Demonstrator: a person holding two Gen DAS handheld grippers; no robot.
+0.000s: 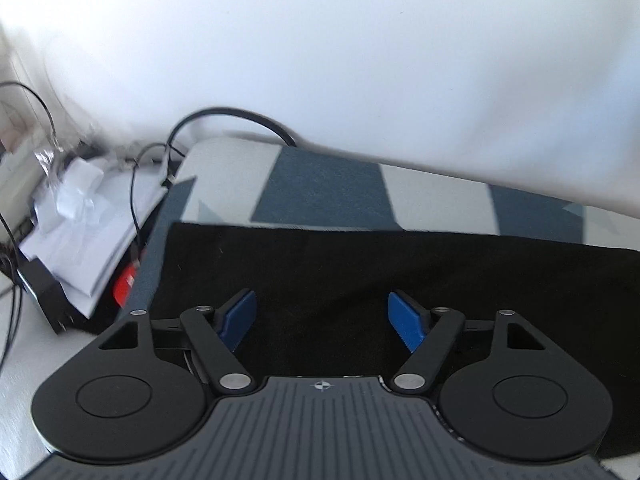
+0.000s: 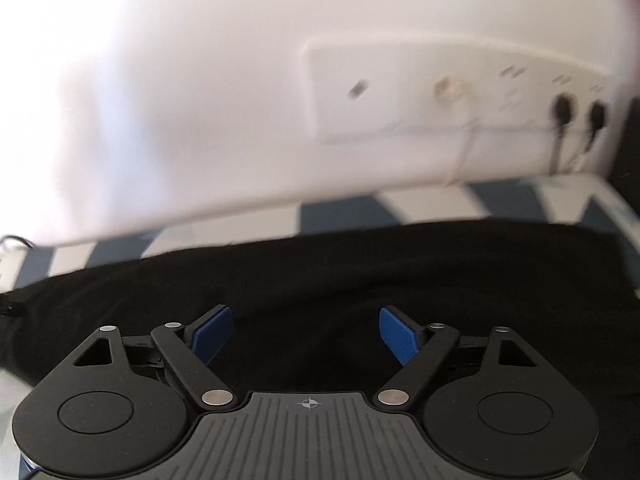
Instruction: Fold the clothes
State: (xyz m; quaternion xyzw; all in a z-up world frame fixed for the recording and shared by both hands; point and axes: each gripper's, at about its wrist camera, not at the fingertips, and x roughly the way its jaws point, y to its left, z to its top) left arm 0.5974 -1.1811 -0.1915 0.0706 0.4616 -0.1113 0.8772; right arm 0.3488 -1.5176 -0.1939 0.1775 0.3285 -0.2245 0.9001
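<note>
I find the wall (image 1: 320,60) bare behind a striped surface (image 1: 320,184), whether bed or worktop I cannot tell. A black garment (image 1: 360,272) lies spread flat across it, in my judgement ready for folding. Left tongs (image 1: 322,320) and right tongs (image 2: 306,334) hang over it, spread, pinching nothing. No containers visible; loose papers (image 1: 92,216) sit beside.

A black garment (image 1: 360,272) lies flat on the blue-and-white patterned bed (image 1: 320,188).
</note>
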